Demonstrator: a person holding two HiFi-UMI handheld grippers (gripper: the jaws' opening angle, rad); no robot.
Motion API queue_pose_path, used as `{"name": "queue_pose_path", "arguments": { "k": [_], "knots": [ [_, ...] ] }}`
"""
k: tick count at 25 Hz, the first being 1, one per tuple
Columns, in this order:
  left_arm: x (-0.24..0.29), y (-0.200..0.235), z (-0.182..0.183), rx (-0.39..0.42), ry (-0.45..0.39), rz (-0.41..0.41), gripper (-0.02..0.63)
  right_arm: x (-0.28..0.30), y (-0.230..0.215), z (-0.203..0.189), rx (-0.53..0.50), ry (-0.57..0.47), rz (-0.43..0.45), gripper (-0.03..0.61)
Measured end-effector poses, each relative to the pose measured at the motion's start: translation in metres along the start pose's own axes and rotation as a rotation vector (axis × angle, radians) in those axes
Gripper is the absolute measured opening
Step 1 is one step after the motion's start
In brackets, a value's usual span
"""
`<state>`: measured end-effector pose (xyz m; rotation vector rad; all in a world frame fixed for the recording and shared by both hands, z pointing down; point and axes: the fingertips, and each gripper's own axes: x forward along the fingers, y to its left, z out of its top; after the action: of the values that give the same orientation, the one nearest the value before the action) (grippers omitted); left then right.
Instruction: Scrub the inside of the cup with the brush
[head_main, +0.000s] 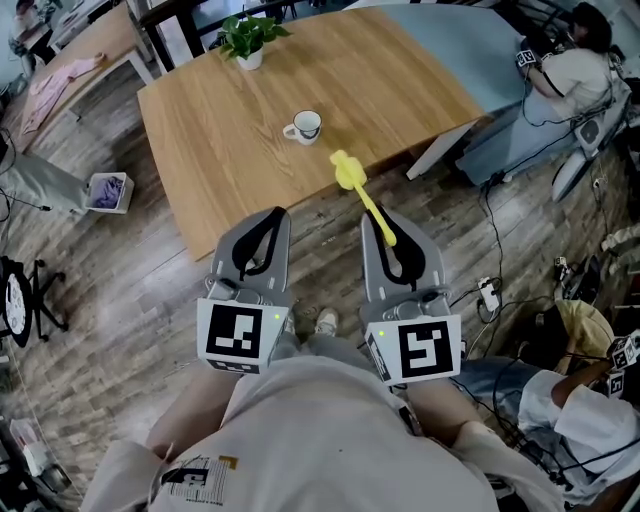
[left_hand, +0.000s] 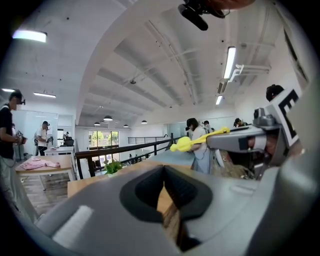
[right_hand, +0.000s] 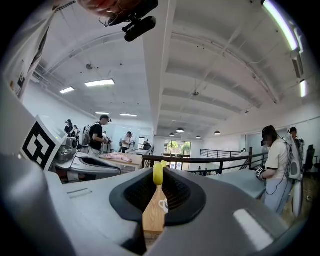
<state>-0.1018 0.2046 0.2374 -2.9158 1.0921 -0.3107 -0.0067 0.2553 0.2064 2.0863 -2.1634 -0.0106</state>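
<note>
brush (head_main: 352, 178) handle end hidden in r gripper (head_main: 390, 225), jaws clamped on it. l gripper (head_main: 272, 215) jaws together, empty. 1 cup (head_main: 304, 126), mid-table (head_main: 230, 150), apart from brush; 1 plant (head_main: 247, 40).

floor (head_main: 100, 300): wood planks | table (head_main: 400, 80): wooden | ceiling (right_hand: 210, 60): strip lights (right_hand: 100, 82)

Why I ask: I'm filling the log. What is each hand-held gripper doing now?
Left hand-held gripper: closed, empty.
Right hand-held gripper: closed on the brush.

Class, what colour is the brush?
The brush is yellow; the head view shows it best.
</note>
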Motion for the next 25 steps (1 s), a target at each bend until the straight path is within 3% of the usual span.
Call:
{"name": "queue_pose_path", "arguments": {
  "k": [17,25],
  "knots": [
    [0.031,-0.029,-0.002,0.000,0.032,0.076,0.003,0.001,-0.051,-0.014,0.013,0.000,0.065,0.034],
    [0.040,-0.047,-0.007,-0.003,0.047,0.073,0.003,-0.005,-0.064,-0.025,0.034,-0.007,0.082,0.034]
  ]
}}
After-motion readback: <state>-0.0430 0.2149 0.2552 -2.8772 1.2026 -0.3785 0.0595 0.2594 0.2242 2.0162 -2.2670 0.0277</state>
